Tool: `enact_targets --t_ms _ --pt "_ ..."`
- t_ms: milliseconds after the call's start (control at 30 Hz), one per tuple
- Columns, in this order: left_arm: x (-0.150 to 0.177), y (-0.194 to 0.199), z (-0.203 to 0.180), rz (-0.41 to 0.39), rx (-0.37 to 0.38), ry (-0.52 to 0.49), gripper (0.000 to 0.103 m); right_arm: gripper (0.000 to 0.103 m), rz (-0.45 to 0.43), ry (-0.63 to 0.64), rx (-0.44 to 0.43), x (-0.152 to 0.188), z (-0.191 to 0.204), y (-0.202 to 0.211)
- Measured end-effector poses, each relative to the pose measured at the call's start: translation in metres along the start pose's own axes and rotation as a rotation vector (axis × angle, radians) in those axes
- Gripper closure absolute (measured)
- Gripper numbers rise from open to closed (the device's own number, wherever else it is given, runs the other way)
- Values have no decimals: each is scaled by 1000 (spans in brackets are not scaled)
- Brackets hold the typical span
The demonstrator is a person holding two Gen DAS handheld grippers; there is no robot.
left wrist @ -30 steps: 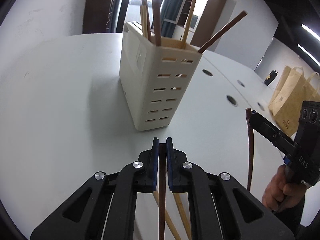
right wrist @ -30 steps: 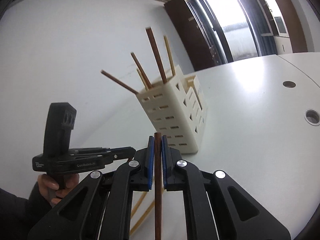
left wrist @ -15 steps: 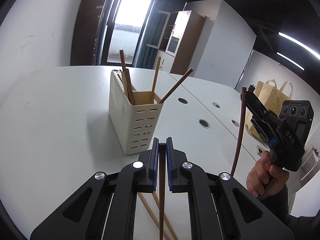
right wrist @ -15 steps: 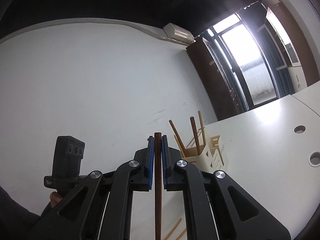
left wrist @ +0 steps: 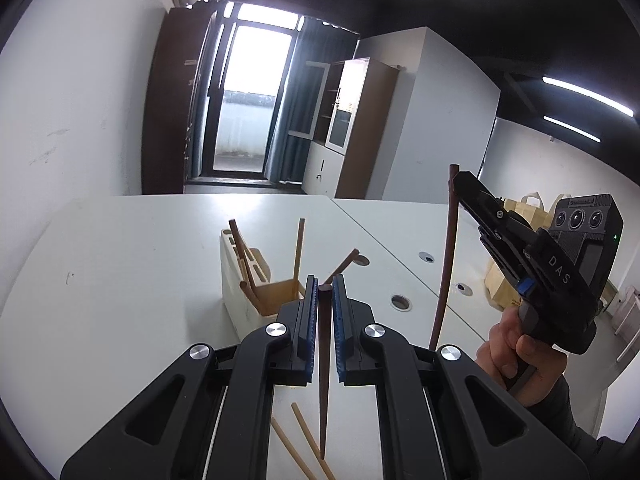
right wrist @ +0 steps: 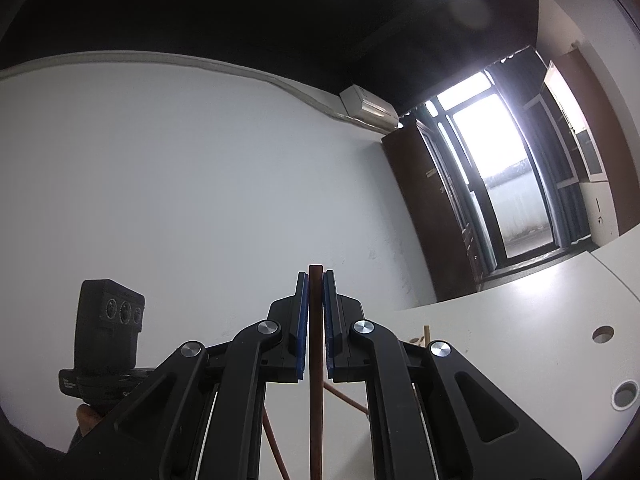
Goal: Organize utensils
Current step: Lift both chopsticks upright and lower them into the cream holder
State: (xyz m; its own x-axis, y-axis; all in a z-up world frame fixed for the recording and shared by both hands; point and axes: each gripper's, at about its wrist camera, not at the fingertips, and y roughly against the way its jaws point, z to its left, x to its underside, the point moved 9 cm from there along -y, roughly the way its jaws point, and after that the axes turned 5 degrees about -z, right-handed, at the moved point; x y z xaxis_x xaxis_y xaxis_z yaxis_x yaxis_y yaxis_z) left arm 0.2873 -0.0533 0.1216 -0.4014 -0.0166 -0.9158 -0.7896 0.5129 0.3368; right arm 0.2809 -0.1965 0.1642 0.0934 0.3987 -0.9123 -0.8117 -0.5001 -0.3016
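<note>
My left gripper [left wrist: 324, 290] is shut on a dark brown chopstick [left wrist: 323, 380] that hangs point down above the table. Beyond and below it stands the cream utensil holder [left wrist: 240, 280] with several chopsticks leaning in it. At the right, a hand holds my right gripper [left wrist: 460, 188], shut on a second dark chopstick [left wrist: 445, 264] that hangs upright. In the right wrist view, that gripper [right wrist: 315, 278] clamps its chopstick [right wrist: 315, 380] and points up at the wall. It hides nearly all of the holder. Two light wooden chopsticks [left wrist: 298, 446] lie on the table under my left gripper.
The white table [left wrist: 120, 260] has round cable holes [left wrist: 401, 303] to the right of the holder. Paper bags [left wrist: 520, 208] stand past the table's right edge. A glass door and cabinets are at the back. The left gripper's body [right wrist: 108, 332] shows at the lower left of the right wrist view.
Both grippers have risen with their dark chopsticks still clamped. The holder now sits lower and smaller in the left view. The right view has tilted up toward the wall.
</note>
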Motion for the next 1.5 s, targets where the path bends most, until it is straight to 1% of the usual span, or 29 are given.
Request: enact_targets --t_ms 167,300,533,633,700,833,900,1067,1167,1300,1367,1433,1500 --pt "-25 -4 -5 -27 -21 -37 96 95 -48 32 19 -12 1 -7" --pt "-45 -8 -6 -46 -32 -50 96 95 -94 57 70 -27 -3 -18" --pt "-84 -18 -4 -96 -45 -68 96 95 -107 81 105 -36 -13 -41" --pt "-100 -20 -3 -120 -42 -66 96 95 -130 99 126 -39 -16 -46" --pt "-108 -22 -1 -140 -42 -67 96 95 -158 110 145 -41 -20 -49" --pt "-124 -26 1 -186 -79 -84 96 95 -234 162 218 -40 -27 -49" --pt "-128 -31 4 -198 -89 -91 96 95 -256 186 255 -36 -31 -51" --pt "-135 -45 7 -220 -103 -89 96 95 -265 226 308 -18 -45 -58" --pt "-135 -54 9 -232 -116 -95 96 95 -302 262 349 -15 -52 -60" --pt "-129 -68 8 -217 -123 -109 96 95 -328 320 371 -12 -54 -61" --pt "-120 -76 8 -206 -130 -116 96 95 -335 341 372 -9 -55 -62" --pt "-119 -84 11 -193 -137 -117 96 95 -352 369 369 -6 -52 -59" --pt "-112 -92 14 -173 -140 -115 96 95 -346 384 360 0 -51 -59"
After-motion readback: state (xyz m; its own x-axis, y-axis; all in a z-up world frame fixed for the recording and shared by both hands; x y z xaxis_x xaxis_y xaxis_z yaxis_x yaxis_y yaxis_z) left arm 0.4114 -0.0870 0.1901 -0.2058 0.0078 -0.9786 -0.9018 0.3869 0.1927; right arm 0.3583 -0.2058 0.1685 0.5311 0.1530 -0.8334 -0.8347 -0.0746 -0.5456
